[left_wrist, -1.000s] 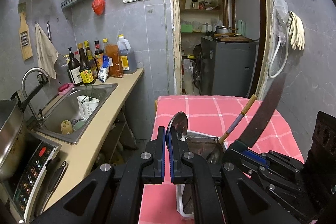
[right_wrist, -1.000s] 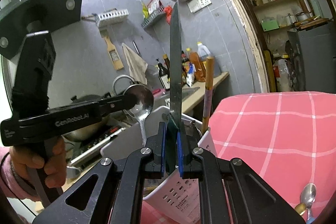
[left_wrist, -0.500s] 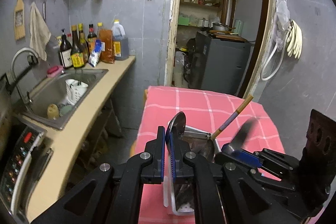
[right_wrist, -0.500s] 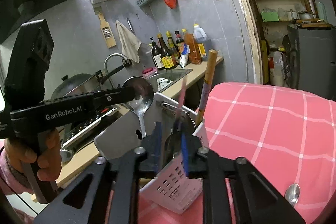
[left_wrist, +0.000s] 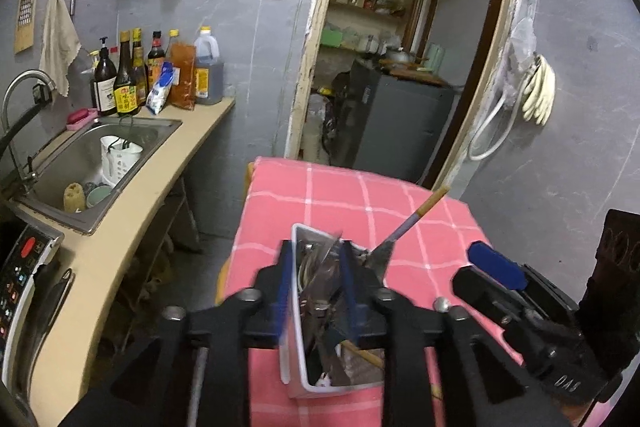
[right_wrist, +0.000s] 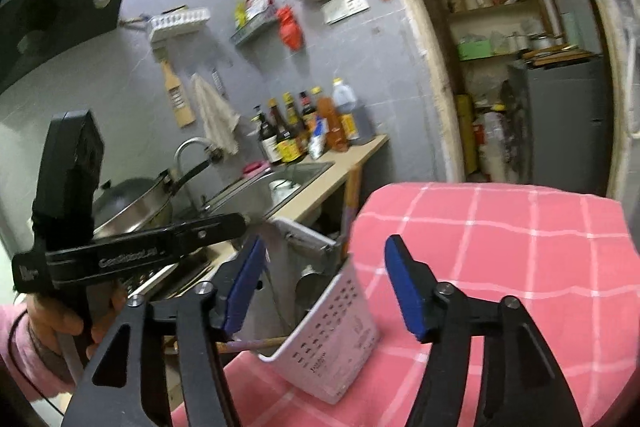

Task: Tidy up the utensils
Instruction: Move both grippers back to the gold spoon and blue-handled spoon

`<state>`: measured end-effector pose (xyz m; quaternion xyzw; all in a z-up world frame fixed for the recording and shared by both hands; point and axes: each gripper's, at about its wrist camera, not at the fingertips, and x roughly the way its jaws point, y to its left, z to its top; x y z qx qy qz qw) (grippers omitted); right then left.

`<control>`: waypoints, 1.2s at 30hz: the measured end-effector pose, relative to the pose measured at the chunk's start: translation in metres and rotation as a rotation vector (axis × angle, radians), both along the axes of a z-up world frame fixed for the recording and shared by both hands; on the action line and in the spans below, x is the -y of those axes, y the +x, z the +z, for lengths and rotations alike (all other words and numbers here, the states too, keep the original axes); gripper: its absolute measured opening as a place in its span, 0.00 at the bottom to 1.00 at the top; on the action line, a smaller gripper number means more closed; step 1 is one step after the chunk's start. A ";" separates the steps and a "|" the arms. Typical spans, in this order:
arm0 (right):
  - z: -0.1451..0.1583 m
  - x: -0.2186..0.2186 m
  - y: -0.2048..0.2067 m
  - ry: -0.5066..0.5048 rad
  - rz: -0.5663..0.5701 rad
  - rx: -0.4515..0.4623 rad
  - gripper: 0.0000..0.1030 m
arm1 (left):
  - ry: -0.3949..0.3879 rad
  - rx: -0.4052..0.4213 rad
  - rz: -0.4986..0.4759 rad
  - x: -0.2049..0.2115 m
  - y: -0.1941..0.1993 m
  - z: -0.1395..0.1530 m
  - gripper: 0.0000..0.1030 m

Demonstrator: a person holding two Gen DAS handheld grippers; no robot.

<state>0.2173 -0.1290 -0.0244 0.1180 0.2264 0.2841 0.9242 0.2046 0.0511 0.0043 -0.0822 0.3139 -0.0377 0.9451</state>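
Left wrist view: mounted just behind the left tongs (left_wrist: 314,283), looking forward and steeply down along the blue pads, very close above the white utensil holder (left_wrist: 294,307) on the pink checked desk (left_wrist: 328,195); beyond, facing the doorway (left_wrist: 400,67), with the sink counter (left_wrist: 160,163) at left. Right tongs (left_wrist: 496,265) caught at lower right.

Right wrist view: set behind the right tongs (right_wrist: 324,287), aimed more nearly level, from the utensil holder's (right_wrist: 340,323) other side, close to it. Left tongs (right_wrist: 236,223) seen side-on at left, gripped by a hand (right_wrist: 68,319).

Shared by both: holder, desk (right_wrist: 500,227), sink counter (right_wrist: 348,155), bottles (left_wrist: 132,75) (right_wrist: 296,131), doorway (right_wrist: 520,47).
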 end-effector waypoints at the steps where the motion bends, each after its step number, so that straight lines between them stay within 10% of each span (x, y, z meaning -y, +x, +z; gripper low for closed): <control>1: 0.003 0.003 -0.002 -0.001 -0.011 0.003 0.61 | -0.001 0.021 -0.001 0.001 -0.003 0.003 0.47; 14: 0.042 0.086 -0.045 -0.038 -0.283 0.047 0.96 | 0.017 0.171 -0.046 0.044 -0.030 0.030 0.97; 23: 0.030 0.158 -0.068 -0.123 -0.382 -0.067 0.98 | 0.062 0.185 -0.164 0.112 -0.037 0.032 0.99; 36: -0.041 0.215 -0.062 -0.216 -0.390 -0.288 0.98 | 0.071 -0.028 -0.239 0.179 -0.015 -0.019 0.99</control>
